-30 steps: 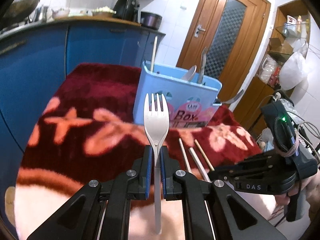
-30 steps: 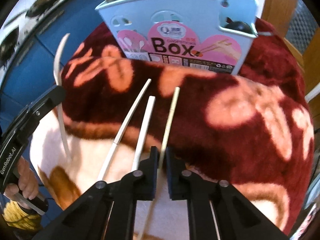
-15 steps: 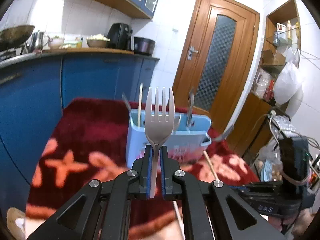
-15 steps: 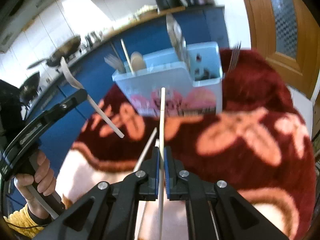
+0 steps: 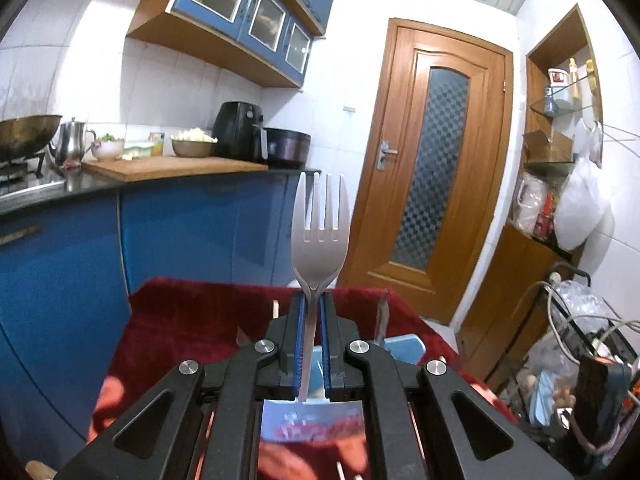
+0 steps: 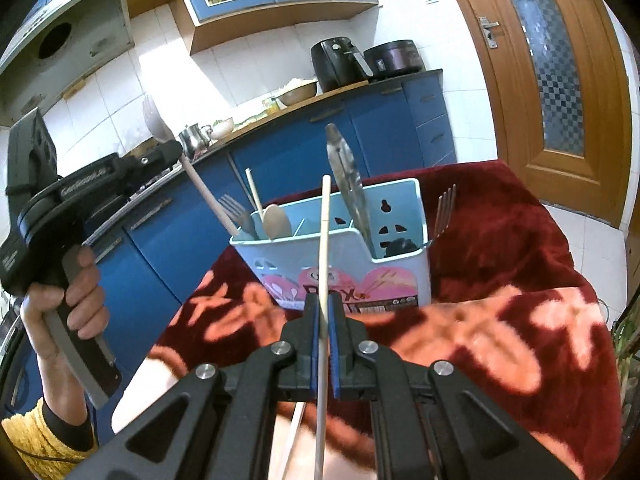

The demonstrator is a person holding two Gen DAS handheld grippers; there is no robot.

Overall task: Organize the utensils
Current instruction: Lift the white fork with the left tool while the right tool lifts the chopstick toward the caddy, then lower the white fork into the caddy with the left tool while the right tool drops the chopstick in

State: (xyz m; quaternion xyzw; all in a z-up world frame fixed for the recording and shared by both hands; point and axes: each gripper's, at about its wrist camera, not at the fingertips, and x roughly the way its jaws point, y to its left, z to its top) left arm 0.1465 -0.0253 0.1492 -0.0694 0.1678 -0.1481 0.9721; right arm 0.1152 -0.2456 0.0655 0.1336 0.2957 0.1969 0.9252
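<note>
My left gripper [image 5: 311,300] is shut on a pale plastic fork [image 5: 319,232], held upright with tines up, above the light blue utensil box [image 5: 402,350]. In the right wrist view the left gripper [image 6: 166,152] holds the fork [image 6: 158,122] to the upper left of the box [image 6: 344,256], its handle end near the box's left compartment. My right gripper [image 6: 323,308] is shut on a cream chopstick [image 6: 325,232], raised in front of the box. The box holds forks, a spoon, a chopstick and a metal utensil.
The box stands on a table covered with a red cloth with orange flowers [image 6: 500,320]. Another chopstick [image 6: 294,428] lies on the cloth under my right gripper. Blue kitchen cabinets [image 5: 180,240] stand to the left and a wooden door [image 5: 432,168] behind.
Both grippers lifted their utensils off the cloth and rose above the table. The left gripper with the fork moved up over the box; the right one raised the chopstick towards it.
</note>
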